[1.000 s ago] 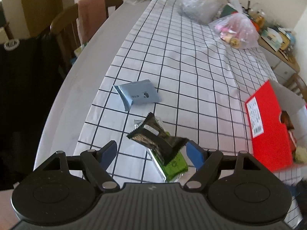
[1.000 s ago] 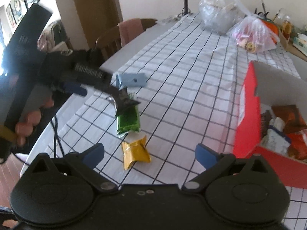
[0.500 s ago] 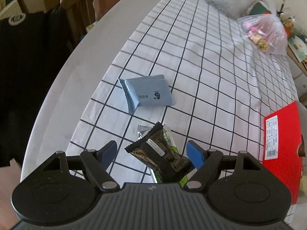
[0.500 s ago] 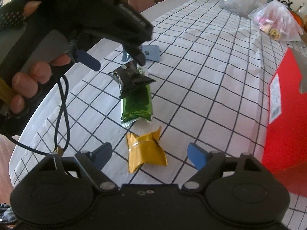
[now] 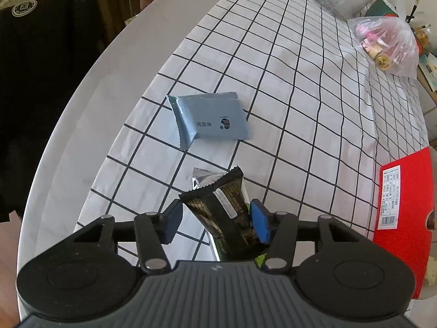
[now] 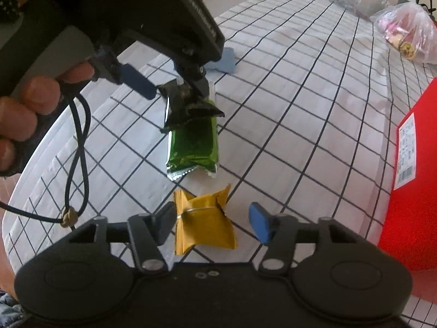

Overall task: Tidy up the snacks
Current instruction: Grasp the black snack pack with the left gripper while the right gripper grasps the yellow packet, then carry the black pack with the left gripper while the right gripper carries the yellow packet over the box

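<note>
We have both hand-held grippers low over the table [image 5: 273, 63], each closing on its own snack. The left hand-held gripper [image 5: 215, 220] has the black snack packet [image 5: 218, 205] between its jaws, which are closing; the right-side pad already meets the packet's edge while the left-side pad still stands just off it. That packet lies on top of the green snack packet [image 6: 194, 142], so we judge that the pinch should take the upper wrapper alone: keep the tips shallow, let the pads meet the black foil across its width, and lift only once both pads bear on it, or the green one may drag along.

The right hand-held gripper [image 6: 213, 222] is closing as well, with the yellow snack packet [image 6: 203, 227] between its jaws. The left-side pad is against the wrapper's edge and the right-side pad is clearly apart from it, so nothing is gripped yet. We would centre the packet between the pads before the squeeze ends, since the crimped end beyond the tips gives a poor hold.

The blue snack packet [image 5: 210, 119] lies flat, ahead of the left hand-held gripper and untouched. The red box [image 5: 404, 205], where we take the snacks to belong, stands to the right of both hand-held grippers.
</note>
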{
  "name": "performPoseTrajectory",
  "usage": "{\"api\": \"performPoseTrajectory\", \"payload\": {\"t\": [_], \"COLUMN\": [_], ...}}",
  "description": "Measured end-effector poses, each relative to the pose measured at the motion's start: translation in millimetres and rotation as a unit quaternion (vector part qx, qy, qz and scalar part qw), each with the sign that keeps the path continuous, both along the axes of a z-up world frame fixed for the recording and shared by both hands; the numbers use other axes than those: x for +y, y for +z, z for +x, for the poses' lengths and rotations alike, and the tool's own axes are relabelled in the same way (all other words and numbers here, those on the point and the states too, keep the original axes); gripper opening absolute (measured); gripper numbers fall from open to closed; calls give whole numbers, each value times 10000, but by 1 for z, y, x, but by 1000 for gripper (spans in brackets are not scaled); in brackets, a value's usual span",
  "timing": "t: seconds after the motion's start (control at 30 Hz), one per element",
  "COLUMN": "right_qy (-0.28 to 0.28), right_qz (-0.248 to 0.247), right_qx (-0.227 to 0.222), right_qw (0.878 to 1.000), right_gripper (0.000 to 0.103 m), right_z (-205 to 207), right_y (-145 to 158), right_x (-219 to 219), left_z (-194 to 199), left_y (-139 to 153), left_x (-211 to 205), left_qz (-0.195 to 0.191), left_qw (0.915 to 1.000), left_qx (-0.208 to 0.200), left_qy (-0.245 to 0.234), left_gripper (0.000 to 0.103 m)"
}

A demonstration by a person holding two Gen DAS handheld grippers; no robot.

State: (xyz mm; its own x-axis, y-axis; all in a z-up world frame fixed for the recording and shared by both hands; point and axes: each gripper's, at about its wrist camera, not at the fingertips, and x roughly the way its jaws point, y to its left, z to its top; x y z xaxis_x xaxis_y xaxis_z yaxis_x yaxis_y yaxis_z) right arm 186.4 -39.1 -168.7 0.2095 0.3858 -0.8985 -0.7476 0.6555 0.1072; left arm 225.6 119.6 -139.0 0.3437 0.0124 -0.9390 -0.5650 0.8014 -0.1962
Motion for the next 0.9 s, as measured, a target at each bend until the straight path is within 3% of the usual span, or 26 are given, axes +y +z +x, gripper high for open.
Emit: {"api": "performPoseTrajectory", "payload": {"t": [0.17, 0.47, 0.9], "right_qy": [-49, -199, -775], "right_qz": [104, 293, 694], "right_qx": [126, 157, 3], "right_qw": [9999, 9993, 9946], "right_gripper": [34, 32, 32], "right_z": [2, -1, -13], "right_y": [-1, 2, 36], "right_x": [-5, -15, -64], "left_z": [-1, -11, -34], "left_y": [0, 5, 26], "left_x": [0, -2, -13], "left_qz": [-56, -120, -155], "left_qw": [10000, 9994, 9976], "left_qx": [-70, -317, -614], "left_qy": [-19, -86, -284], "left_gripper": [42, 31, 29]}}
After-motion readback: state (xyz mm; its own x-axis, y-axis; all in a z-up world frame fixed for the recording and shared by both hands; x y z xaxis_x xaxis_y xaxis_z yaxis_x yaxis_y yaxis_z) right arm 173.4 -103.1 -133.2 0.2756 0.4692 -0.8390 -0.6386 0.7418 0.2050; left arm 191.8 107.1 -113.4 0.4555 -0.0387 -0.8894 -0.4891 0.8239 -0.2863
